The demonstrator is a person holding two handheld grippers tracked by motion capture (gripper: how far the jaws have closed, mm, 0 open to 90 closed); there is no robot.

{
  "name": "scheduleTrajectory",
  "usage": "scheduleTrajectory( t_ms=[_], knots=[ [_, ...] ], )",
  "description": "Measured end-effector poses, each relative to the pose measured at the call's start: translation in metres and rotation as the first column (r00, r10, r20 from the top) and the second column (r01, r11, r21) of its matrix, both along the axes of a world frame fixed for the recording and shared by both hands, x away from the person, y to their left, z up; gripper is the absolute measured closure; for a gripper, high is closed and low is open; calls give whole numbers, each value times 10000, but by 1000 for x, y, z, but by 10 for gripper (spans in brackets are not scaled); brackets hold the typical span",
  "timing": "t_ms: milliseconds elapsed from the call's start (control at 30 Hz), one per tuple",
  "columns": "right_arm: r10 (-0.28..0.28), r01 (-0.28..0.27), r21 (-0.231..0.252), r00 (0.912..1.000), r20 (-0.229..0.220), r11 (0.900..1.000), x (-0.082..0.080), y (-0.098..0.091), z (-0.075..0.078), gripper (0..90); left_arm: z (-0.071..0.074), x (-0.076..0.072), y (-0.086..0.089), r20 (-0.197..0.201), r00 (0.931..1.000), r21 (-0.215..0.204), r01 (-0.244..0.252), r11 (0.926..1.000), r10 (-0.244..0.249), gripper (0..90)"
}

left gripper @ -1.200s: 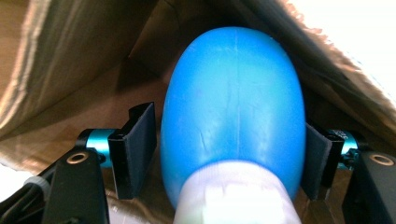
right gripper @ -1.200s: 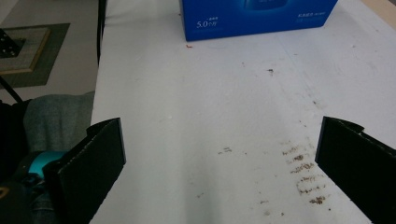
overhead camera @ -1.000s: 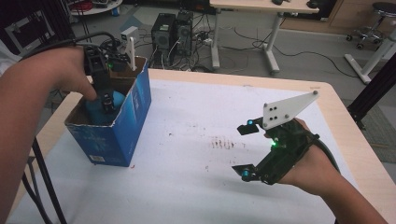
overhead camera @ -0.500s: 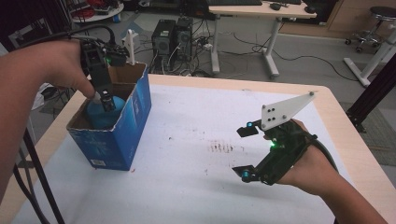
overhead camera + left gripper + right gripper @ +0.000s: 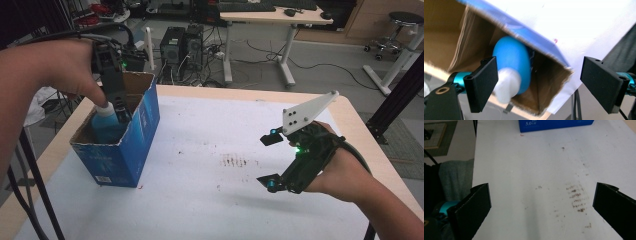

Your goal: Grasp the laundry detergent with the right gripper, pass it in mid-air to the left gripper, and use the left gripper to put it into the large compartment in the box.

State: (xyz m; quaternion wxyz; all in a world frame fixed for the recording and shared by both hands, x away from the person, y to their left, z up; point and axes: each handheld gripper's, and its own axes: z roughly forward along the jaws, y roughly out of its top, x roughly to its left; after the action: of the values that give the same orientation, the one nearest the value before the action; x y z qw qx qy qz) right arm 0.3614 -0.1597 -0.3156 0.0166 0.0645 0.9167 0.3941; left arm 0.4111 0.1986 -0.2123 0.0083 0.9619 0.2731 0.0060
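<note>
Left side first. A cardboard box [image 5: 120,145], blue outside and open at the top, stands near the left edge of the table [image 5: 210,200]. Inside it a blue bottle [image 5: 106,125] with a white cap [image 5: 106,106] stands roughly upright, leaning toward the box's right wall.

Left gripper [image 5: 117,100] reaches down into the box mouth from above. In the left gripper view its jaws are wide apart: one pad sits just beside the cap [image 5: 506,85], possibly brushing it, the other hangs well clear on the far side of the box wall [image 5: 529,35]. Nothing is gripped.

Handling guess: the bottle [image 5: 511,62] looks like smooth rounded plastic, probably light, likely slick on the belly, and may give a little if squeezed hard. The cap or the neck below it seems the better hold, being narrower and stiffer with a shoulder to stop slipping. The box wall crowds one side, so one jaw would need to come inside the box before closing.

Middle: bare white table top with a patch of brown smudges [image 5: 234,161].

Right: right gripper [image 5: 270,161] held low over the table, well apart from the box, jaws spread wide and empty. Its own view looks across the smudges [image 5: 575,195] toward the box's blue side [image 5: 554,125].
</note>
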Motion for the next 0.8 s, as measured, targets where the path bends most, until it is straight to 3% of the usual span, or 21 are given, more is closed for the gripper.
scheduleTrajectory(
  t_ms=[200,367,600,700,800],
  knots=[
    [45,-61,-921,9998,-170,9957,6,-7,12,7,1,-7,-19,-196,9974,-258,691,9973,-696,107],
    [139,-169,-1746,9997,-183,9845,11,-9,23,7,0,-12,-36,-229,9917,-391,1253,9914,-1262,71],
    [371,-447,-2977,9988,-313,9536,17,-12,32,7,-7,-16,-58,-408,9782,-445,2018,9784,-2036,42],
    [409,-485,-3643,9988,-286,9300,20,-13,35,7,-14,-17,-67,-486,9701,-407,2358,9709,-2376,20],
    [437,-510,-4041,9987,-274,9133,21,-14,39,7,-22,-17,-76,-598,9618,-380,2654,9634,-2673,17]
  ],
)
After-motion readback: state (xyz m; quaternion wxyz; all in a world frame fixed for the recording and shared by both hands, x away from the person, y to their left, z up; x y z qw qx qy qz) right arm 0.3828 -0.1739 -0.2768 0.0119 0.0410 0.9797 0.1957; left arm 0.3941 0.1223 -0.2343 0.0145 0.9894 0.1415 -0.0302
